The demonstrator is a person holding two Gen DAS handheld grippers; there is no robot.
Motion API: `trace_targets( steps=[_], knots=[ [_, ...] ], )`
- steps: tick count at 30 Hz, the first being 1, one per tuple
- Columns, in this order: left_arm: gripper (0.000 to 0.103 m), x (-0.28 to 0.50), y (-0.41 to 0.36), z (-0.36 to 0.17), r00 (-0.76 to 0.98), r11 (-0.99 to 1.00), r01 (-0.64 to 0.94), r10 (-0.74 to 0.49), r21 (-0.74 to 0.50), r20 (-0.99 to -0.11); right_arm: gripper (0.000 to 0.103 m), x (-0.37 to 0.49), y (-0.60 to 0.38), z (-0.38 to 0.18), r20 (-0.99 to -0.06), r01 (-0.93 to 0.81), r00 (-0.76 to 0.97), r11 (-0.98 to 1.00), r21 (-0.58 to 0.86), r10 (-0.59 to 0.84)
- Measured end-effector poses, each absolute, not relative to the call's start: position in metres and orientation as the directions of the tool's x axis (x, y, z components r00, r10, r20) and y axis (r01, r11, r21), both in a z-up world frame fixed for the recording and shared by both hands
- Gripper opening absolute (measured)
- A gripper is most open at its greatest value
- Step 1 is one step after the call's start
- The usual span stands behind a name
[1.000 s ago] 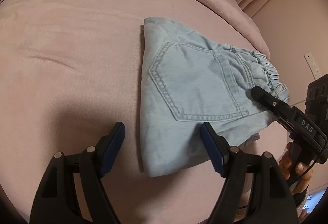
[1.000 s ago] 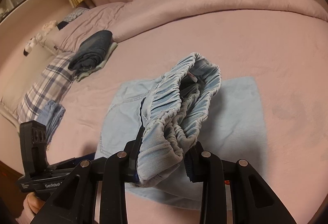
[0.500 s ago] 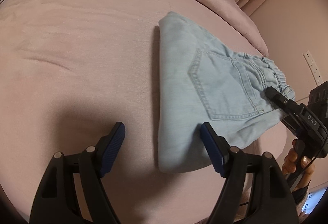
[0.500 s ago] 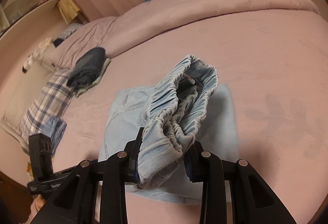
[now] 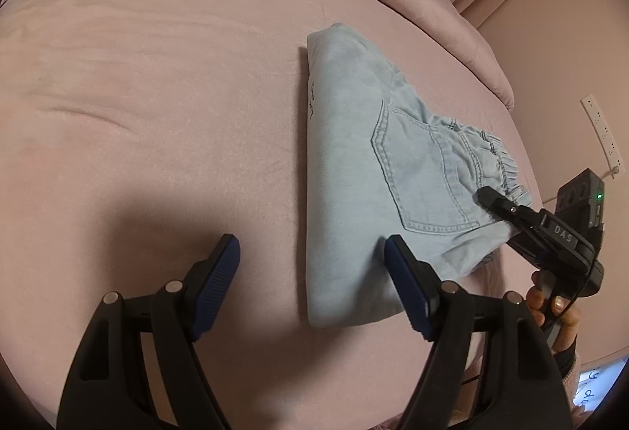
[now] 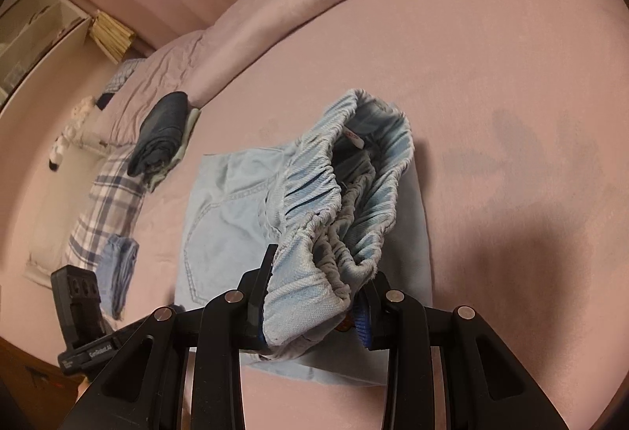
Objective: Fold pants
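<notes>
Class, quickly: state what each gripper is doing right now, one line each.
Left gripper: open, holding nothing, above the bed.
Right gripper: shut on the waistband of the pants.

Left gripper [image 5: 310, 272] agape (right gripper [image 6: 314, 296] clamped)

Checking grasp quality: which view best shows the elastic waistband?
The right wrist view: the gathered waistband fills the frame, clamped in the right gripper. The left wrist view shows it only edge-on beside that gripper.
</notes>
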State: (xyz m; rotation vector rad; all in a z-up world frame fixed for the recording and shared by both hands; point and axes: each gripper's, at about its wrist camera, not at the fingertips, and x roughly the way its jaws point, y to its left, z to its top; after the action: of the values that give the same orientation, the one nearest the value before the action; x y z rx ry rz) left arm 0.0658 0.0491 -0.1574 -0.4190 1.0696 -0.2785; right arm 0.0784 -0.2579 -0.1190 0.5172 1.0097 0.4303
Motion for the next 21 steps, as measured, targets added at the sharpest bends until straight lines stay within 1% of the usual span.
trace_targets(
  steps=[3,6,10,13,14,16,18,20,21],
  knots=[
    [0.076,0.067,0.045,-0.155,0.455,0.890,0.022,-0.415,-0.456,-0.788,0.035,0.079,-0.263,-0.125,-0.664,-0.076,0.457,0.770,0.633,0.591],
    [0.076,0.069,0.044,-0.152,0.460,0.892,0.021,-0.409,-0.451,-0.788,0.035,0.082,-0.256,-0.111,-0.645,-0.112,0.471,0.766,0.633,0.602],
    [0.076,0.069,0.053,-0.147,0.483,0.888,0.004,-0.405,-0.460,-0.777,0.035,0.089,-0.231,-0.076,-0.578,-0.222,0.476,0.726,0.651,0.663],
    [0.076,0.066,0.060,-0.146,0.488,0.889,-0.010,-0.395,-0.457,-0.778,0.035,0.090,-0.218,-0.058,-0.491,-0.296,0.475,0.658,0.693,0.730],
    [0.076,0.065,0.061,-0.146,0.489,0.890,-0.012,-0.393,-0.456,-0.779,0.034,0.089,-0.218,-0.057,-0.485,-0.299,0.485,0.660,0.689,0.727],
    [0.076,0.063,0.064,-0.146,0.490,0.891,-0.014,-0.390,-0.454,-0.780,0.034,0.090,-0.225,-0.067,-0.521,-0.252,0.495,0.689,0.680,0.695],
    [0.076,0.063,0.064,-0.147,0.487,0.892,-0.015,-0.388,-0.451,-0.783,0.034,0.093,-0.237,-0.092,-0.572,-0.165,0.474,0.705,0.689,0.670],
    [0.076,0.064,0.064,-0.148,0.483,0.892,-0.019,-0.387,-0.451,-0.785,0.034,0.091,-0.246,-0.115,-0.649,-0.073,0.461,0.754,0.652,0.606],
    [0.076,0.065,0.063,-0.148,0.482,0.891,-0.020,-0.389,-0.454,-0.785,0.034,0.088,-0.250,-0.123,-0.653,-0.060,0.458,0.754,0.654,0.603]
  ],
)
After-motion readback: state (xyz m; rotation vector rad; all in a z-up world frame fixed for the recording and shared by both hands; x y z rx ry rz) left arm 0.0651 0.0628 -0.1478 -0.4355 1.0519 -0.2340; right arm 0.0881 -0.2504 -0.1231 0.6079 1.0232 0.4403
